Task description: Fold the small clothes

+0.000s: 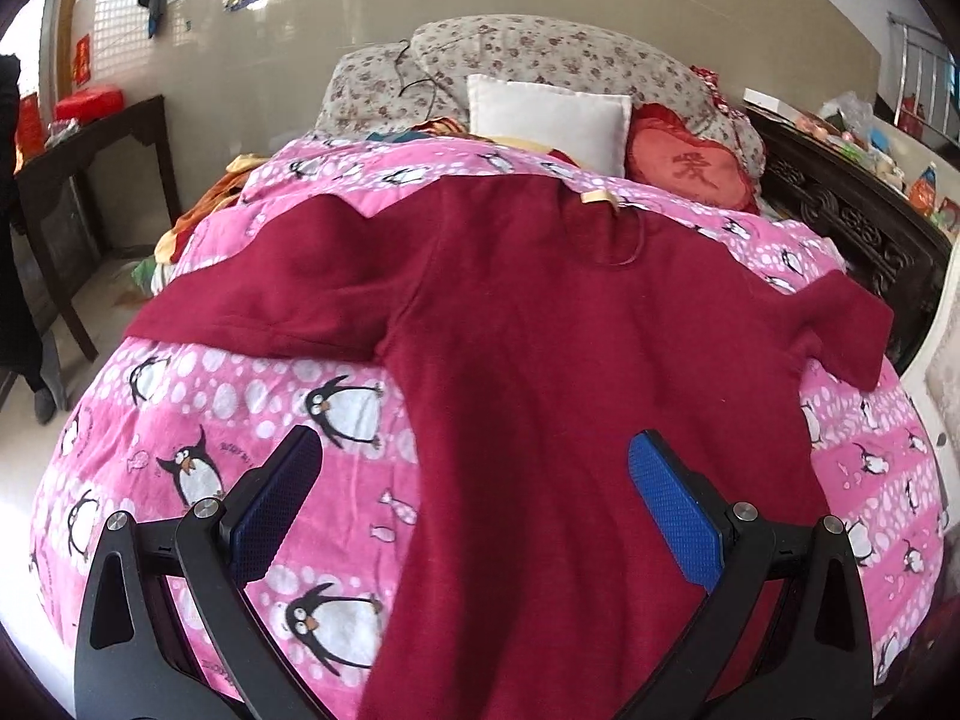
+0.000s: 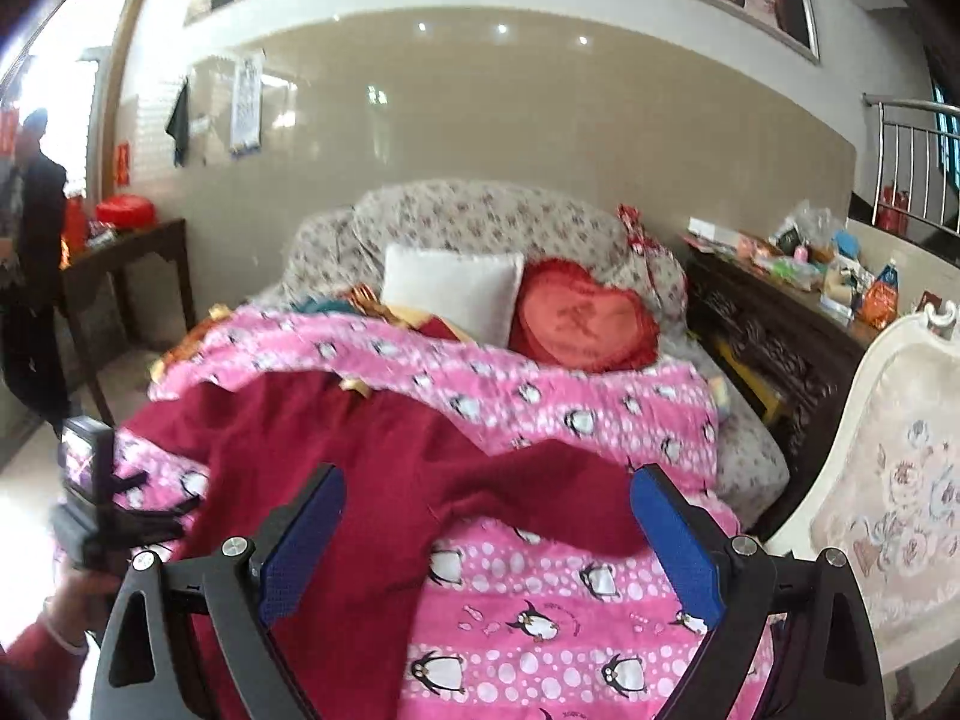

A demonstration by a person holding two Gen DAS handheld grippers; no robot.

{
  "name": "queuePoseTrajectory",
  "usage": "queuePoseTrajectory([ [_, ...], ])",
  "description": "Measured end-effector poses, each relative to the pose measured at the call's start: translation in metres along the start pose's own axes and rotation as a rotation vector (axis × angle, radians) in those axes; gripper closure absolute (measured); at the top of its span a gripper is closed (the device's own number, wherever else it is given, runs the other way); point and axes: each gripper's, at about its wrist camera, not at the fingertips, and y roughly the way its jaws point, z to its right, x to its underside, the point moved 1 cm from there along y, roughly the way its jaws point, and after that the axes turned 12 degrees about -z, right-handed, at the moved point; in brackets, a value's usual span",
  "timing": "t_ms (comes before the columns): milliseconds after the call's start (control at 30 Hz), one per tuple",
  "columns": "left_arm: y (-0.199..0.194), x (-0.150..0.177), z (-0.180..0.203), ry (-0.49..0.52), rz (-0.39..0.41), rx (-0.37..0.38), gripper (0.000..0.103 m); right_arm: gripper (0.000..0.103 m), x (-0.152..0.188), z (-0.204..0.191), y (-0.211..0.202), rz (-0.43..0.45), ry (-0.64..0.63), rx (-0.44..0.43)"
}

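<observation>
A dark red short-sleeved shirt (image 1: 540, 372) lies spread flat on a pink penguin-print quilt (image 1: 240, 420), collar toward the pillows, both sleeves out. My left gripper (image 1: 474, 456) is open and empty, hovering above the shirt's lower left side. In the right wrist view the same shirt (image 2: 372, 480) lies on the quilt (image 2: 570, 600), with its right sleeve (image 2: 558, 492) between the fingers' lines. My right gripper (image 2: 489, 492) is open and empty above that sleeve. The left gripper's body and camera (image 2: 90, 498) show at the far left there.
A white pillow (image 1: 549, 117) and a red heart cushion (image 1: 690, 165) sit at the bed's head. A dark carved cabinet (image 1: 852, 222) with clutter stands on the right, a dark side table (image 1: 90, 156) on the left. A white padded footboard (image 2: 888, 480) is at right. A person (image 2: 30, 252) stands far left.
</observation>
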Motion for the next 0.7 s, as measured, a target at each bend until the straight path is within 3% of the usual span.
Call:
queuePoseTrajectory([
  [133, -0.001, 0.004, 0.011, 0.02, 0.014, 0.003, 0.0, 0.008, 0.013, -0.028, 0.018, -0.029, -0.043, -0.017],
  [367, -0.003, 0.003, 0.012, 0.008, 0.022, -0.024, 0.0, 0.008, 0.044, -0.085, 0.121, -0.109, 0.023, -0.138],
  [700, 0.0, -0.005, 0.01, 0.004, 0.049, -0.065, 0.0, 0.008, 0.044, -0.13, 0.204, -0.188, 0.027, -0.202],
])
